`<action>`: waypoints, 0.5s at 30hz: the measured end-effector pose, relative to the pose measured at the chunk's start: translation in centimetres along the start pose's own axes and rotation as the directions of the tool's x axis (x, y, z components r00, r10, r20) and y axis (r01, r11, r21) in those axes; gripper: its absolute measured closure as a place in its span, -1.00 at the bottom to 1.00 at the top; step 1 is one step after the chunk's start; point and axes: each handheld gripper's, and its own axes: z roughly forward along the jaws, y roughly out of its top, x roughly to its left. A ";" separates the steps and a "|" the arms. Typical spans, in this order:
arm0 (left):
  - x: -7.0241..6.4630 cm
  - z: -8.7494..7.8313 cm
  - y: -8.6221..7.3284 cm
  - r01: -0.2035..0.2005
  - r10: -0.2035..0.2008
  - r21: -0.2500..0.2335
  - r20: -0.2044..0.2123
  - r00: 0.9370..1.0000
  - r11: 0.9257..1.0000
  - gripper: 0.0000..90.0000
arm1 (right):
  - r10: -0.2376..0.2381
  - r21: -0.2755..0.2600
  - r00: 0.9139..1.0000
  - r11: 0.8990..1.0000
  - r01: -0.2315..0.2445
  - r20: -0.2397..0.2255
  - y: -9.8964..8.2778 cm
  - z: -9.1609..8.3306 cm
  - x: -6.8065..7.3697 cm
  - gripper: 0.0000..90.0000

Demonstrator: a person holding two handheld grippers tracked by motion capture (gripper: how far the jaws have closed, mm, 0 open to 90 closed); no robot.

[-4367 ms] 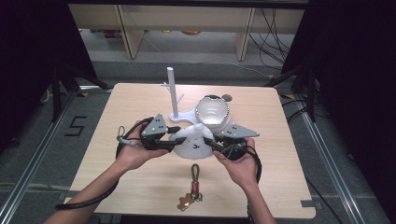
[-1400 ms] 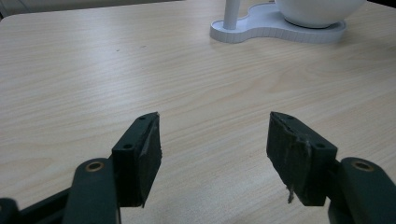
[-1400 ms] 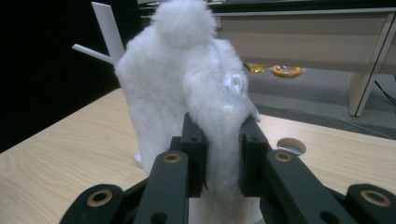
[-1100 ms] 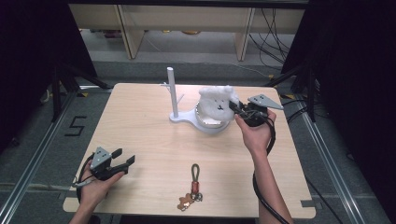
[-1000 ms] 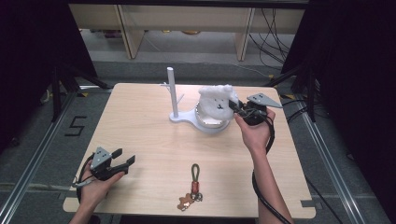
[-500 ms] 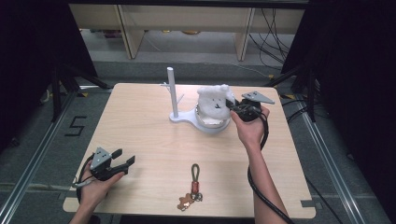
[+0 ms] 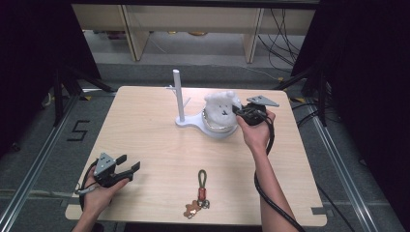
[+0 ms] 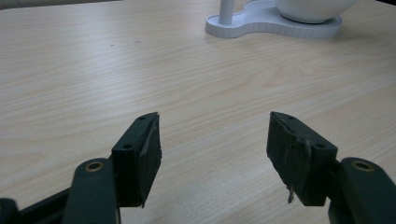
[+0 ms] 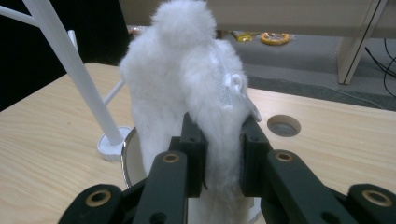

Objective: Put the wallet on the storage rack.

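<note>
White fluffy pouch (image 9: 187,93), the object being handled, is being pinched between the jaws of the right gripper (image 9: 220,154), which are clamping its lower part. In the high view the right gripper (image 7: 251,115) is holding the pouch (image 7: 221,107) directly above the bowl (image 7: 220,129) of a white stand (image 7: 193,121), whose upright post (image 7: 178,92) is rising just left of the bowl. The left gripper (image 7: 116,170) is lying well apart from the stand, near the table's front left corner, with its jaws spread wide and nothing between them; its own view is showing bare wood between the two pads (image 8: 144,154).

A light wooden table (image 7: 145,135) is carrying the stand, and a keychain (image 7: 199,195) with a dark loop and small brown charm is lying toward the front edge, well in front of the bowl. Grey floor, metal rails and pale shelving are surrounding the table.

The pouch is looking plush and long-piled, with a rounded tuft on top and a white zipper with pull (image 9: 233,84) running down one side.
</note>
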 end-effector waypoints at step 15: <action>0.1 0.2 -0.1 -0.010 0.011 -0.014 0.020 1.000 1.000 -0.23 | -0.064 0.110 0.997 0.992 0.058 0.053 0.0 2.1 0.7 0.65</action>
